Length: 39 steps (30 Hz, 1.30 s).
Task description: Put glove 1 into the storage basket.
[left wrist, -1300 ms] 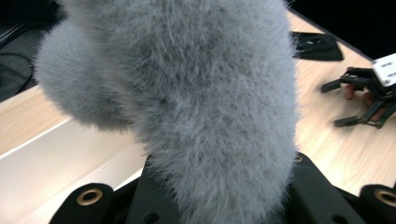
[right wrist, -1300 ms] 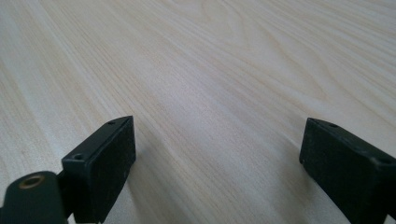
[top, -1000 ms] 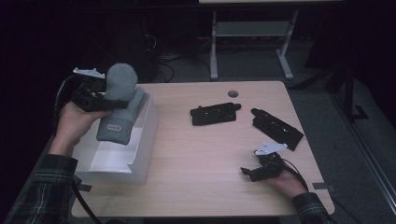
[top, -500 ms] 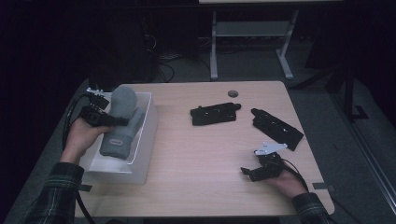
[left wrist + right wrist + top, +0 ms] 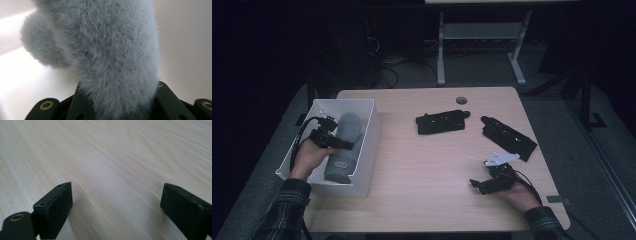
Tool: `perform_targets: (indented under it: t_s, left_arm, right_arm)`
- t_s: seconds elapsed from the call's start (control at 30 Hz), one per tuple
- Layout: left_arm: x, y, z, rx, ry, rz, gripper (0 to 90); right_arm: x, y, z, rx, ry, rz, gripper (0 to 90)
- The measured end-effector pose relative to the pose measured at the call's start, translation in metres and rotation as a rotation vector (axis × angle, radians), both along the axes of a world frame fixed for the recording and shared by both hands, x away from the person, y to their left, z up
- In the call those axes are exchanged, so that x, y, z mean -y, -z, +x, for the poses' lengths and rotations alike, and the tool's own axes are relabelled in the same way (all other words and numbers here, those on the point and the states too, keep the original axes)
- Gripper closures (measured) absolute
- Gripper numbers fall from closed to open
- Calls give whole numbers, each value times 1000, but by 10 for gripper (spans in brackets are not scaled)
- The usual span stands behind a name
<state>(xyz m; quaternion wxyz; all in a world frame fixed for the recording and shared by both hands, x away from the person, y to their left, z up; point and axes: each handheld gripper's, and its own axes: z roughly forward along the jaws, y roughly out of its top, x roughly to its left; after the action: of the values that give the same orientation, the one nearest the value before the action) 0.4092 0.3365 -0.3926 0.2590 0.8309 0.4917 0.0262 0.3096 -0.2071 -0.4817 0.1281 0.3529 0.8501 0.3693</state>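
Dark room, pale wood worktop [image 5: 422, 165]. My left tool [image 5: 328, 139] grips the grey furry slipper [image 5: 345, 150], now low inside the white bin [image 5: 367, 150]. Settle it flat on the bottom before letting go. Right tool [image 5: 481, 184] rests open, empty.

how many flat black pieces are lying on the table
2: one black piece near the table's middle, the other black piece to its right, beyond the right gripper. None seem hidden.

Probably a lab or office: pale wooden table [image 5: 427, 165]; dim grey carpet [image 5: 562, 90] (cables [image 5: 387, 65] trailing); metal desk frame [image 5: 482, 45] behind.
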Motion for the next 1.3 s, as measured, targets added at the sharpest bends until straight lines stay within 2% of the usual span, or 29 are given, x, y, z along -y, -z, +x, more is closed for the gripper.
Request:
perform_targets:
  t_s: [0.13, 0.27, 0.37, 0.43, 0.5, 0.63, 0.7, 0.83, 1.03, 1.23, 1.3]
  left_arm:
    - [-5, 13, 2, -18, -12, 33, 690]
    - [-8, 22, 4, -22, -16, 30, 661]
    - [-11, 24, 5, -17, -36, 18, 594]
    - [-12, 22, 5, -13, -38, 31, 522]
    - [-12, 19, 4, 2, -62, 34, 430]
    - [-13, 7, 3, 66, -124, 58, 269]
    - [-14, -2, 3, 99, -151, 56, 240]
    - [-12, -21, 2, 141, -158, 49, 207]
    - [3, -49, -3, 190, -114, 10, 205]
    - [29, -72, -8, 235, -17, -41, 205]
    - [37, -77, -9, 254, 1, -60, 200]
  right_arm:
    - [0, 0, 0, 1, -1, 0, 106]
    - [0, 0, 0, 1, 0, 0, 106]
    - [0, 0, 0, 1, 0, 0, 106]
    - [0, 0, 0, 1, 0, -1, 106]
    - [0, 0, 0, 1, 0, 0, 106]
    - [0, 0, 0, 1, 0, 0, 106]
    - [0, 0, 0, 1, 0, 0, 106]
    - [0, 0, 0, 0, 1, 0, 106]
    - [0, 0, 0, 0, 1, 0, 106]
    - [0, 0, 0, 0, 1, 0, 106]
    - [0, 0, 0, 0, 1, 0, 105]
